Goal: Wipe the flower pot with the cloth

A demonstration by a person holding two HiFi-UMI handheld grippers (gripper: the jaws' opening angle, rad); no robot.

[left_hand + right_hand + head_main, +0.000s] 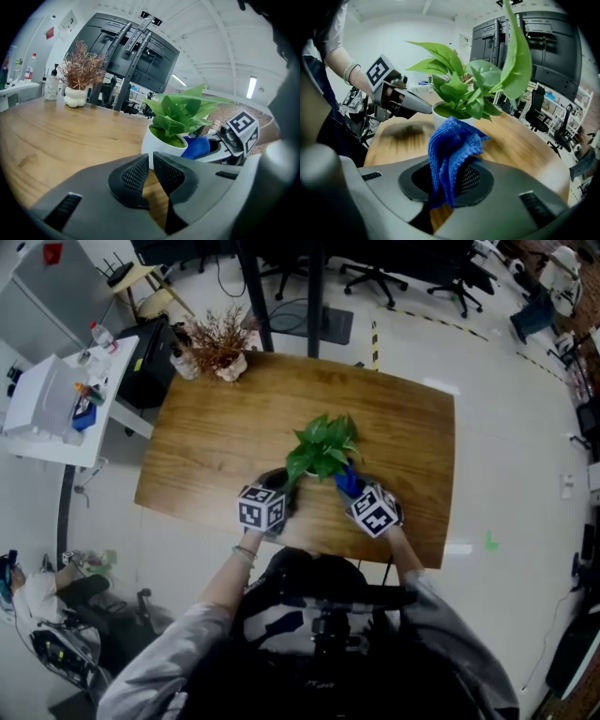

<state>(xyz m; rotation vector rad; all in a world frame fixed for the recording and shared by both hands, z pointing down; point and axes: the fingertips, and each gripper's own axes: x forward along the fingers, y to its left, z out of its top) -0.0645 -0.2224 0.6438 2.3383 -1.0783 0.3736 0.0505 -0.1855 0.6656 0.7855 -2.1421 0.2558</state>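
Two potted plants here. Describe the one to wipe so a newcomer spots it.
On the wooden table, look toward the near edge, in front of the person: a smooth white pot of green leaves, a blue cloth at its side. The other pot, at the far corner, holds dry brown twigs.

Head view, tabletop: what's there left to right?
Dried plant in a white vase → left hand-held gripper → green potted plant → right hand-held gripper, holding the blue cloth.
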